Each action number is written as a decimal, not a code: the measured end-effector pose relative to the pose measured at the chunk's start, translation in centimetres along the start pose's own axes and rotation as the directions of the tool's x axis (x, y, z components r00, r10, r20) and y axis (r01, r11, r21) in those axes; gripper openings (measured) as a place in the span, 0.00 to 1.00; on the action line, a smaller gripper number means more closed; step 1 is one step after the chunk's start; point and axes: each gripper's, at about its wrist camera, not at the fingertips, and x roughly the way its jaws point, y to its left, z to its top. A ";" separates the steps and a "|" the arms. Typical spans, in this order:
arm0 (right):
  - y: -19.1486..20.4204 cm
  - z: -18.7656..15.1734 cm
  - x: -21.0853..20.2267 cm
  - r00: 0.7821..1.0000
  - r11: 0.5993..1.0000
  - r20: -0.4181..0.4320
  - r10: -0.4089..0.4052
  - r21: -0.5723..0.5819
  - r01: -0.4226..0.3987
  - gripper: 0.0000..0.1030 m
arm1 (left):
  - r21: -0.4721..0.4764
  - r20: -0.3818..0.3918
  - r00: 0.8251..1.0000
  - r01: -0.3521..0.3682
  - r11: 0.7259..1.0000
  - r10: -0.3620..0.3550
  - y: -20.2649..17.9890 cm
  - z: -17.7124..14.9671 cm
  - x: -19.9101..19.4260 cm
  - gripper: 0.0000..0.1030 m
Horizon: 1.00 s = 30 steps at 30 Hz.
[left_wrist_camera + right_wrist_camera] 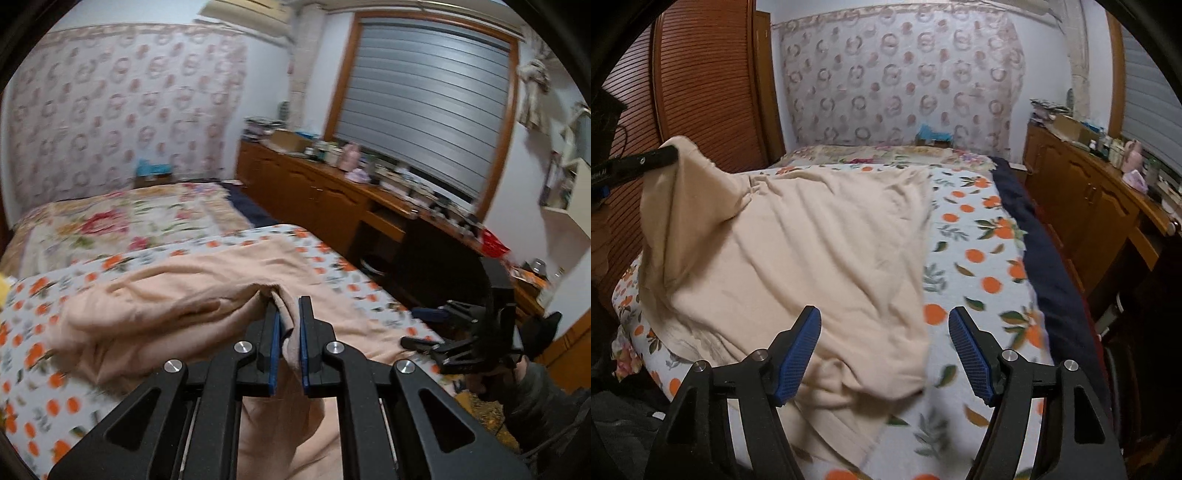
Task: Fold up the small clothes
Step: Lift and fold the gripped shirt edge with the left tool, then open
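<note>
A peach garment (798, 240) lies spread on the orange-print sheet (979, 236) of the bed. My left gripper (288, 304) is shut on a bunched edge of the peach garment (166, 317) and holds that corner lifted off the bed. In the right wrist view the left gripper (661, 155) shows at the far left with the raised corner draped from it. My right gripper (884, 319) is open above the garment's near right edge, nothing pressed between its blue pads (801, 350). In the left wrist view the right gripper (461, 339) hangs low at the right.
A floral quilt (122, 221) covers the far half of the bed. A dark blue blanket (1049, 266) runs along the bed's right side. A wooden cabinet (1082, 206) crowded with small items stands under the window (424, 96). A wooden slatted panel (701, 85) rises at the left.
</note>
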 end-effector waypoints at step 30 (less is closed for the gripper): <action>-1.8 -1.1 -1.7 0.999 0.999 0.047 0.028 0.043 -0.030 0.68 | 0.046 -0.111 0.992 -0.049 0.998 0.054 -3.0 -2.5 2.6 0.77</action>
